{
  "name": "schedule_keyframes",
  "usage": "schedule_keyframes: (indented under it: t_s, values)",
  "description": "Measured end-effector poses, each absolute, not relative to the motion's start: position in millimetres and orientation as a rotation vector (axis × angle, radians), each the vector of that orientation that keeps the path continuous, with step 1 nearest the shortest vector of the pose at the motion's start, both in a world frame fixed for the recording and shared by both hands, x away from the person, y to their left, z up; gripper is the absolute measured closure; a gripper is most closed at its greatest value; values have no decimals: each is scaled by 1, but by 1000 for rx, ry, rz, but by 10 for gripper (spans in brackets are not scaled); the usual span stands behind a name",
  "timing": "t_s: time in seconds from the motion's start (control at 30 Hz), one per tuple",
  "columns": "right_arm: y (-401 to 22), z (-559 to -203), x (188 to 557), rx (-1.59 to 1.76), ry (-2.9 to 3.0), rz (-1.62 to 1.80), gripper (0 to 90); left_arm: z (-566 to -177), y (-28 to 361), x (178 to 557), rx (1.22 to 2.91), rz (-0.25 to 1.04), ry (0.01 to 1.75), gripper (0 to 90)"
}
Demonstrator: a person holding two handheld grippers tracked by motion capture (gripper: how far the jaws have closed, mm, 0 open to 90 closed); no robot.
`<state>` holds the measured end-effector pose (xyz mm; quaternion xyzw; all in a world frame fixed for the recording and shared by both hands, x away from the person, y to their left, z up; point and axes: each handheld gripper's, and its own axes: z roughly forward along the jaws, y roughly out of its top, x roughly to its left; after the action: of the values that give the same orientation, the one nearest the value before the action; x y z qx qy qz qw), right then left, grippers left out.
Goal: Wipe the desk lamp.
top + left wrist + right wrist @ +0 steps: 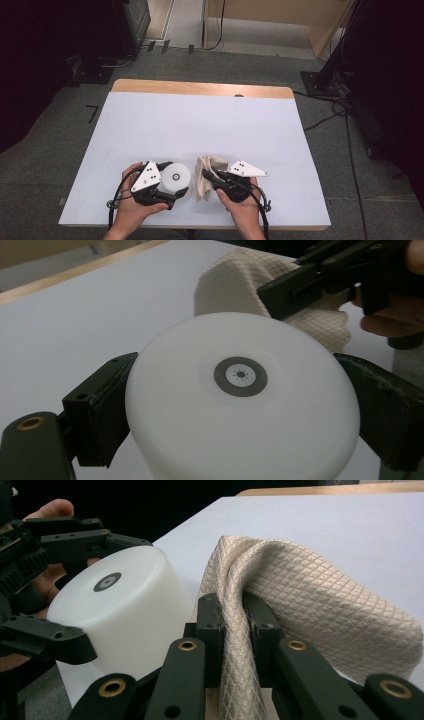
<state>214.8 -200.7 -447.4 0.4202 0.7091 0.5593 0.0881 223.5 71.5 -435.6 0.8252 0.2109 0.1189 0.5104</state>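
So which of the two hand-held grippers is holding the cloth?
The right hand-held gripper: its jaws pinch the beige quilted cloth. The left hand-held gripper instead clasps the white round container by its sides.

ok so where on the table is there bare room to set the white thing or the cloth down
The far half of the white table top is bare up to its wooden edge, as are the strips beside each hand. The near middle is crowded: the left gripper clamps the white round container, close beside the beige cloth pinched in the right gripper.
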Motion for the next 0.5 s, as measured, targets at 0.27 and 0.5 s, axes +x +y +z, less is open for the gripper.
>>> schedule_keyframes:
  t_s: [0.27, 0.5]
  values:
    - [-190, -431, 203, 1133, 2134, 1780, 802, -441, 76, 236, 1959, 218, 399, 90]
    - [-182, -428, 198, 1068, 2153, 1791, 802, -442, 76, 236, 1951, 216, 393, 90]
